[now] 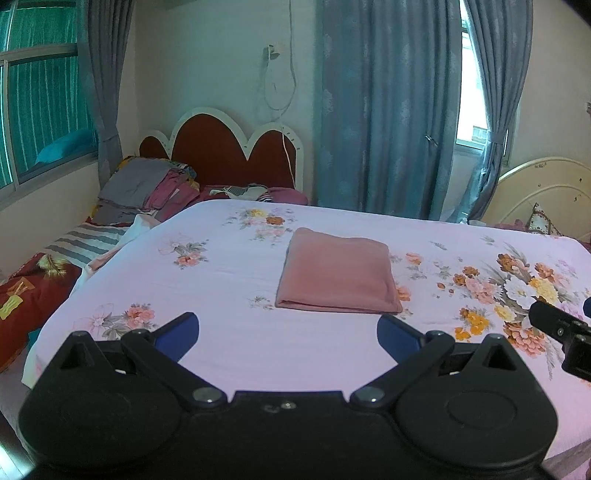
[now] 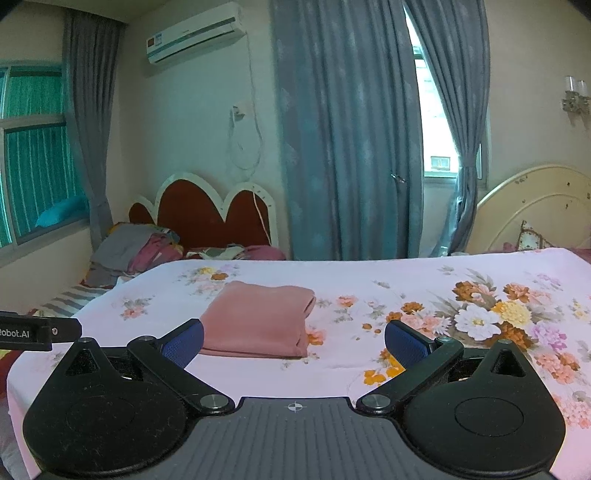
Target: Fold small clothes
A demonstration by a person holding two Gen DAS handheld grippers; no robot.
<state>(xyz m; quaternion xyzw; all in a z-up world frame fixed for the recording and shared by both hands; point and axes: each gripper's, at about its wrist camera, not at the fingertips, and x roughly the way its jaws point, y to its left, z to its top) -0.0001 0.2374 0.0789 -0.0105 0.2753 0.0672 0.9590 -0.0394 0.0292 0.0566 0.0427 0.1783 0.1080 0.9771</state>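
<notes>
1. Pink folded cloth point(image 1: 338, 271) lies flat mid-bed on floral sheet point(image 1: 221, 350), touching neither gripper.
2. Left gripper point(image 1: 288, 332) jaws wide open, empty, just short of the cloth.
3. Right gripper point(image 2: 293, 341) jaws wide open, empty.
4. Room: red heart headboard point(image 1: 221, 147), clothes pile point(image 1: 147, 188) beside it, blue-grey curtains point(image 1: 384, 110), wall air conditioner point(image 2: 195, 33).

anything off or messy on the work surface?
Nothing stands out. The pink folded cloth lies flat and squared on the floral lilac bedsheet. The left gripper and right gripper are open and clear of it.
</notes>
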